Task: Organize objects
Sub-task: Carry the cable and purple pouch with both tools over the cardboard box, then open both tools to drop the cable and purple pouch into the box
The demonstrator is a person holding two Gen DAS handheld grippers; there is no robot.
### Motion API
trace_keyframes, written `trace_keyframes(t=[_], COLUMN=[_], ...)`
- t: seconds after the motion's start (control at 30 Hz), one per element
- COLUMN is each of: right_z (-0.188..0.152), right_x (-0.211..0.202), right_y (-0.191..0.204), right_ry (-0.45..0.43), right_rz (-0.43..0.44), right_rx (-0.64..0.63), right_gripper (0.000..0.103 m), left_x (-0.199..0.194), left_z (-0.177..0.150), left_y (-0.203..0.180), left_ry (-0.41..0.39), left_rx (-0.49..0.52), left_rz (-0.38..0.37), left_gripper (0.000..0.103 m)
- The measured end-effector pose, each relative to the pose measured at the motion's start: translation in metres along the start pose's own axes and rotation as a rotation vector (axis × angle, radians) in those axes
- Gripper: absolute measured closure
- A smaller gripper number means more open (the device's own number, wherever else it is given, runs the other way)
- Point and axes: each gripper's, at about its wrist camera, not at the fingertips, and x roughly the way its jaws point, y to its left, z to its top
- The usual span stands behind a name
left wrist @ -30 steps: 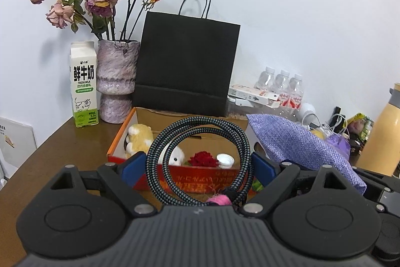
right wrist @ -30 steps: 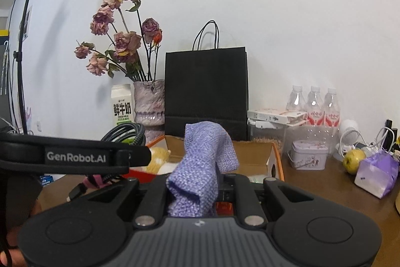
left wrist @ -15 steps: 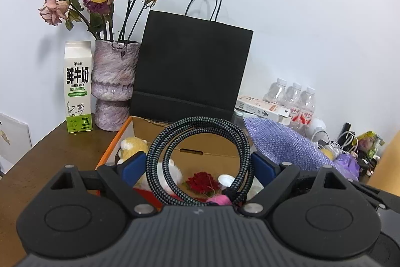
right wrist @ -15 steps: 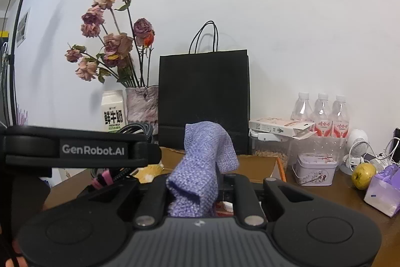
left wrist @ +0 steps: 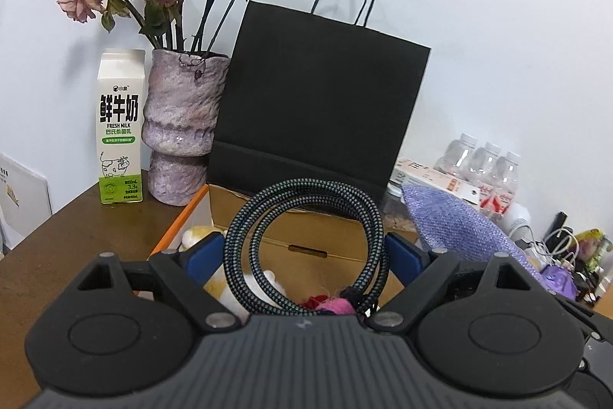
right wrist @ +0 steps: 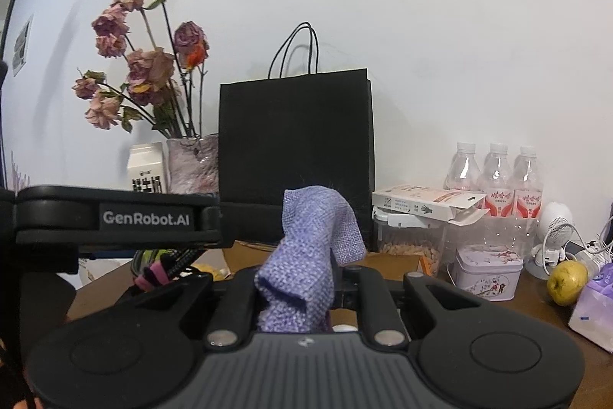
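Observation:
My left gripper (left wrist: 304, 252) is shut on a coiled braided black cable (left wrist: 306, 194) and holds it over the open cardboard box (left wrist: 306, 236). The box holds a yellow plush toy (left wrist: 220, 284) and a red item (left wrist: 314, 302). My right gripper (right wrist: 299, 288) is shut on a purple woven cloth pouch (right wrist: 306, 255), held up in front of the box (right wrist: 390, 259). The pouch also shows at the right of the left wrist view (left wrist: 456, 229). The left gripper body (right wrist: 115, 217) shows at the left of the right wrist view.
Behind the box stand a black paper bag (left wrist: 314, 102), a vase of dried roses (left wrist: 180, 129) and a milk carton (left wrist: 119, 129). To the right are water bottles (right wrist: 498, 175), a snack container (right wrist: 410, 244), a tin (right wrist: 488, 271), an apple (right wrist: 567, 282) and cables.
Both grippers have moved forward toward the box and the black bag with their loads still held. The bag and vase look larger and the box sits lower in view.

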Motion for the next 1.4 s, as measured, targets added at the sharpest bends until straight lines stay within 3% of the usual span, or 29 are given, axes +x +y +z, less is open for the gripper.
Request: trace_keyframes(t=[0.7,0.77,0.8,0.83,0.87,0.9,0.93,0.97,1.4], right_z=[-0.022,-0.025,-0.026,-0.026,-0.026,-0.026,-0.026,-0.026,-0.021], right_x=[0.067,0.069,0.07,0.07,0.07,0.069,0.067,0.066,0.06], right_y=[-0.02,-0.019,-0.02,-0.02,-0.021,-0.021,-0.021,-0.02,-0.023], right_ry=[0.099,0.109,0.115,0.119,0.119,0.111,0.1,0.086,0.108], right_rz=[-0.028,-0.034,-0.038,-0.04,-0.044,-0.054,-0.066,-0.077,-0.065], right_rx=[-0.003,-0.015,-0.016,-0.012,-0.007,-0.005,-0.006,-0.009,0.022], right_gripper=[0.089,0.081,0.077,0.062,0.04,0.027,0.006,0.0,0.0], left_x=[0.056,0.056,0.056,0.056,0.056,0.057,0.058,0.059,0.049], left_z=[-0.008,-0.008,-0.008,-0.008,-0.008,-0.008,-0.008,-0.009,-0.007], left_y=[0.015,0.016,0.016,0.016,0.016,0.016,0.015,0.015,0.011], left_ry=[0.007,0.002,-0.001,-0.007,-0.007,0.003,0.017,0.031,0.023], left_rx=[-0.024,-0.03,-0.03,-0.031,-0.029,-0.027,-0.026,-0.024,-0.011], left_rz=[0.058,0.068,0.072,0.072,0.07,0.07,0.071,0.073,0.074], left_gripper=[0.011,0.008,0.0,0.0,0.0,0.0,0.0,0.0,0.0])
